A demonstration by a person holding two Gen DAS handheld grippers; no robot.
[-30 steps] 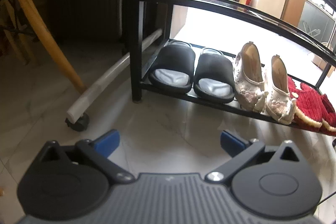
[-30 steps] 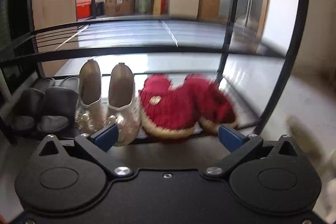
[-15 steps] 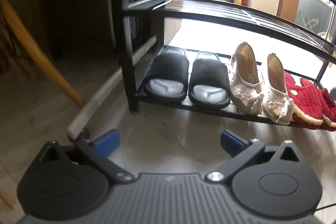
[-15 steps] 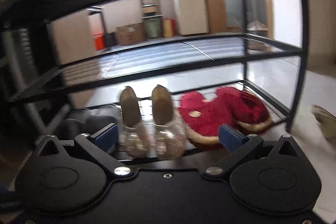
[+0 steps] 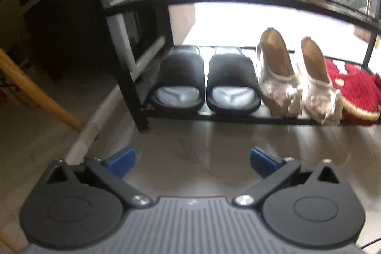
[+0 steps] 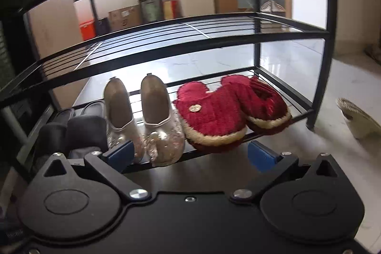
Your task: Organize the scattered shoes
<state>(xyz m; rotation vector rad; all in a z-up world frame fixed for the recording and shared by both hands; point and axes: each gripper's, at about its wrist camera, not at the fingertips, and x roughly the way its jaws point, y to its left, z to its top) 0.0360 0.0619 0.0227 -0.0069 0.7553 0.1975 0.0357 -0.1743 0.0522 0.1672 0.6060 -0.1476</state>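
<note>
Three pairs are sitting on the rack's bottom shelf (image 5: 238,116), toes pointing at six o'clock: black slides (image 5: 204,85), white flats (image 6: 142,125), red slippers (image 6: 228,111). Both the left gripper (image 5: 191,162) and right gripper (image 6: 190,156) are gaping, empty.

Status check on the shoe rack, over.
Left gripper and right gripper open, empty. Three pairs on bottom shelf. One pale shoe loose on floor, path clear.
</note>
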